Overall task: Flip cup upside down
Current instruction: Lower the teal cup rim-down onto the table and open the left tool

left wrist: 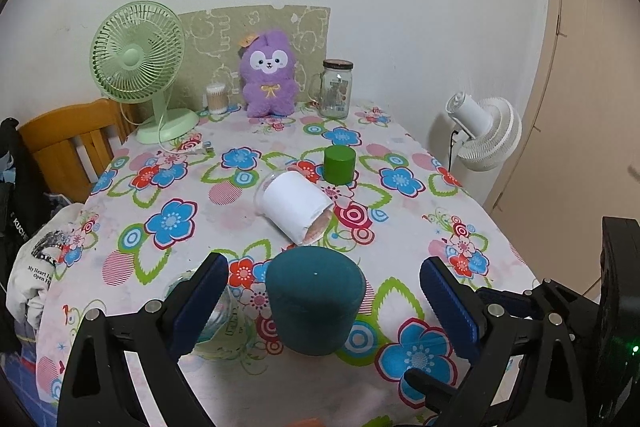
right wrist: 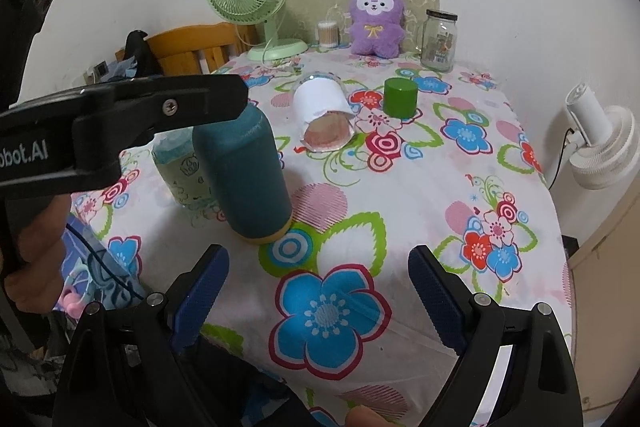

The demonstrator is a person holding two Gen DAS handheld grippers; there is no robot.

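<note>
The teal cup (left wrist: 316, 303) stands on the surface (left wrist: 400, 251), its long axis vertical, closed end up and yellowish rim down. The left tool (left wrist: 324, 291) straddles it wide open, gripping nothing; the right tool (right wrist: 318, 283) is open and empty too. A careless closing could knock it onto the clear cup (right wrist: 180, 167) just beside it.

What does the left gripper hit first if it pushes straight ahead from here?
Most likely the teal cup, standing rim-down between the open blue fingers of the left gripper. The white cup lying on its side sits farther back. Exact depth is unclear.
</note>
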